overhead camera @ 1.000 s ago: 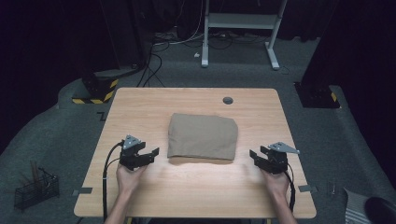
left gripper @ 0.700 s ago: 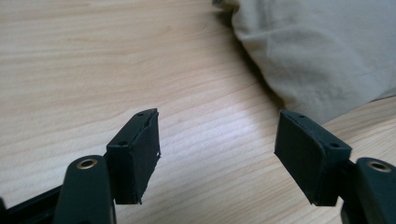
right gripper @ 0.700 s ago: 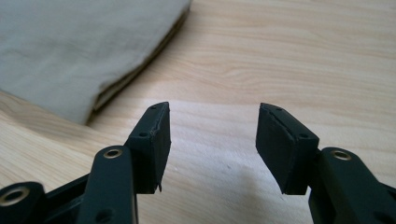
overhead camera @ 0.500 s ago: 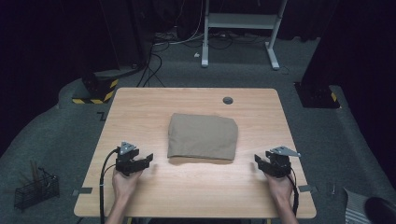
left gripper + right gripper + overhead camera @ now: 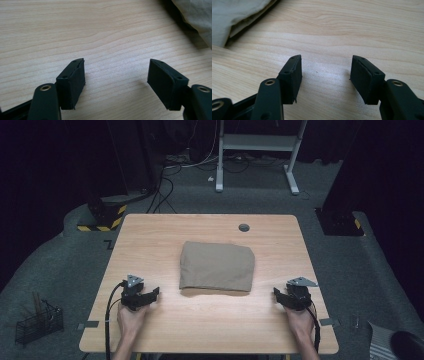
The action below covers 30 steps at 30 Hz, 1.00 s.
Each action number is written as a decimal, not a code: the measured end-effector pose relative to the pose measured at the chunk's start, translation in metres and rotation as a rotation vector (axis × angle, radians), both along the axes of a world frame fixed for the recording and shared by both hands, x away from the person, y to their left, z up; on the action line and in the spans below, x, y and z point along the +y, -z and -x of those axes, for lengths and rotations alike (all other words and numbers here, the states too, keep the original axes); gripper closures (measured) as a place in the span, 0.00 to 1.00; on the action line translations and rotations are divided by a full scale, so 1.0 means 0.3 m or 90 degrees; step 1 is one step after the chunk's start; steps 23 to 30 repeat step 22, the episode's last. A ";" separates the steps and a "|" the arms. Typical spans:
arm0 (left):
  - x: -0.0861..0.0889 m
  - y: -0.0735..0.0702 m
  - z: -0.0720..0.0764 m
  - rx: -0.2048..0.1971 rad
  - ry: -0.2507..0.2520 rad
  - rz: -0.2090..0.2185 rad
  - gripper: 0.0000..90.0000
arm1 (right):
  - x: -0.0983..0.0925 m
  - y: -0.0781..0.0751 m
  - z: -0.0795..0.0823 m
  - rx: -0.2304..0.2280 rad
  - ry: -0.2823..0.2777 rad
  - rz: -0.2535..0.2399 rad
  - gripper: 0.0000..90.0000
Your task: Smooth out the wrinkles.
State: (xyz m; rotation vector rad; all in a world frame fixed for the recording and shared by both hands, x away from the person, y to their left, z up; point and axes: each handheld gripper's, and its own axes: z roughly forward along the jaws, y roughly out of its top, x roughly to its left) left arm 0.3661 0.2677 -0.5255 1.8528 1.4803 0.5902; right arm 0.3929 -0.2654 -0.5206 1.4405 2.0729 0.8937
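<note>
High view: folded cloth at frame centre on my table; my left gripper and right gripper flank it, apart.
Left gripper view: jaws wide, empty; cloth upper right.
Right gripper view: jaws wide, empty; cloth upper left, likely soft, light, best pinched at its layered edge.

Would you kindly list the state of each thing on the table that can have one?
Cloth: folded, lying flat mid-table, untouched.
Left gripper: open, nothing between its jaws, beside the cloth.
Right gripper: open, nothing between its jaws, beside the cloth.
Table: bare wood around the cloth.
</note>
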 end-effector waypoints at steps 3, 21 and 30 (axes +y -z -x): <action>-0.002 0.007 0.005 -0.012 0.000 -0.009 0.33 | 0.002 0.006 0.004 -0.008 0.004 0.003 0.47; -0.023 0.010 0.006 -0.008 -0.010 -0.041 0.27 | 0.001 0.007 0.002 -0.006 0.011 0.007 0.40; -0.023 0.010 0.006 -0.008 -0.009 -0.042 0.26 | 0.001 0.007 0.002 -0.006 0.011 0.007 0.40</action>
